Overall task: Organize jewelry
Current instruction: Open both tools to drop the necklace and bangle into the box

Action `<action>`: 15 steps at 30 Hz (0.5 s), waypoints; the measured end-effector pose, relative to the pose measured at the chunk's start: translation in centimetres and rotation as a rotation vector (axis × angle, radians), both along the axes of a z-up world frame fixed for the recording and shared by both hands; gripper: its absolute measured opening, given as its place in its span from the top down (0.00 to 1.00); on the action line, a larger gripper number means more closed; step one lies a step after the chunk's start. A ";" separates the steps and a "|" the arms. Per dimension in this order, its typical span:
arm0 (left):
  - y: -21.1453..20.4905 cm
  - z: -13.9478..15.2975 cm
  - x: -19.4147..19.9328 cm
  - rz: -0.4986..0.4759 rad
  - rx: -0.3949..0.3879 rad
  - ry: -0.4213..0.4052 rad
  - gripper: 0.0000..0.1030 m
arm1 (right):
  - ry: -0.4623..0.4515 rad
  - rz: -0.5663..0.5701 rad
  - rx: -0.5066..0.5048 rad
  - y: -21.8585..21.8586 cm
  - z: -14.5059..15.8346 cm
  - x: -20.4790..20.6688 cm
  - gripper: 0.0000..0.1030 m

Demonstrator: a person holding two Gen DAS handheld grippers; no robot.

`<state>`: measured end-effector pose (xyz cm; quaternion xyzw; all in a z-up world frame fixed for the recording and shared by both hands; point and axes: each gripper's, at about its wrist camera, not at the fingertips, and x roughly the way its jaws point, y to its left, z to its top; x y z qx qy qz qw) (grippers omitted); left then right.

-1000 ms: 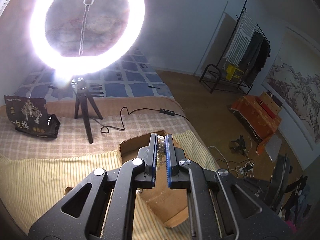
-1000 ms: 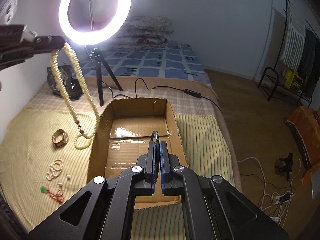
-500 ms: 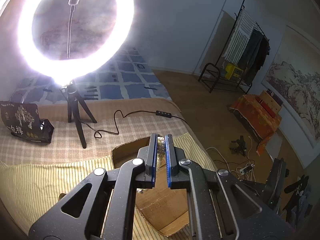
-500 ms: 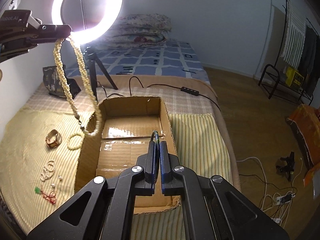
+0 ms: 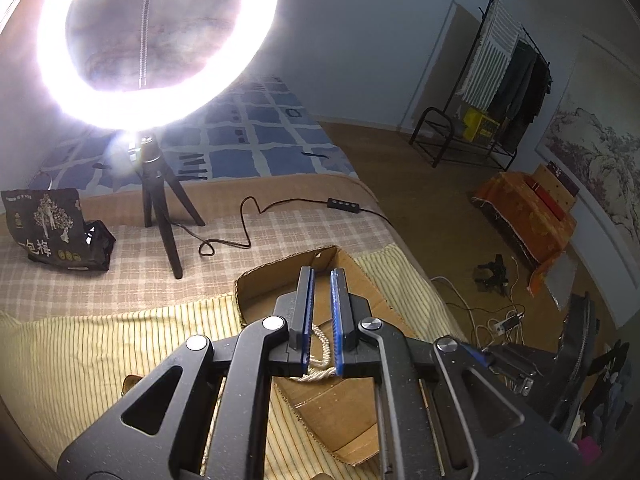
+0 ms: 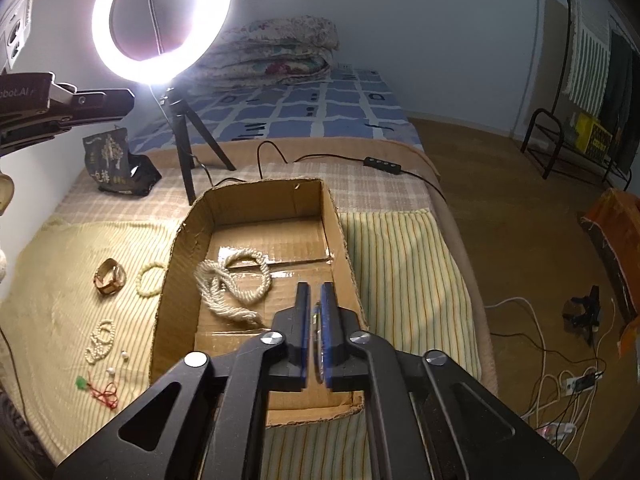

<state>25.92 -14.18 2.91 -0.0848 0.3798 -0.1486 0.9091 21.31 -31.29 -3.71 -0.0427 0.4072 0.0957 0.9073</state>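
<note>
Lying coiled in cardboard box [image 6: 256, 208], bead necklace [image 6: 234, 284], long axis toward ring light [image 6: 162, 20].

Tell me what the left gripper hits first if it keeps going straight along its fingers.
Probably the cardboard box: the left gripper points down into it, with the pearl necklace lying below between its fingers. Depth is unclear.

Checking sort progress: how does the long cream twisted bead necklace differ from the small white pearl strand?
The long cream twisted bead necklace lies inside the cardboard box; the small white pearl strand lies outside it on the yellow striped cloth. The necklace is thicker and longer; the strand is thin and bunched small. Both are pale beads lying loose.
</note>
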 end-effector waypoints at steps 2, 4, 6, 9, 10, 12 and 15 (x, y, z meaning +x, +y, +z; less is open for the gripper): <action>0.3 -0.1 -0.3 0.002 -0.003 0.005 0.94 | -0.008 -0.004 0.006 0.0 0.3 -0.3 0.68; 0.6 -0.2 -0.6 0.004 0.000 0.006 0.94 | -0.015 -0.008 0.015 0.0 0.6 -0.5 0.66; 1.0 -0.3 -1.0 0.005 0.001 0.008 0.94 | -0.018 -0.008 0.014 0.1 1.0 -0.7 0.66; 1.4 -0.1 -1.7 0.006 0.002 0.008 0.94 | -0.029 -0.009 -0.001 0.4 1.8 -1.3 0.66; 1.7 0.1 -2.1 0.008 0.002 0.005 0.94 | -0.033 -0.010 -0.004 0.5 2.0 -1.5 0.66; 2.3 0.6 -2.9 0.011 0.001 -0.002 0.94 | -0.041 -0.014 -0.006 0.7 2.6 -1.9 0.66; 3.2 1.5 -4.2 0.020 0.002 -0.019 0.94 | -0.056 -0.016 -0.009 1.1 3.7 -2.8 0.66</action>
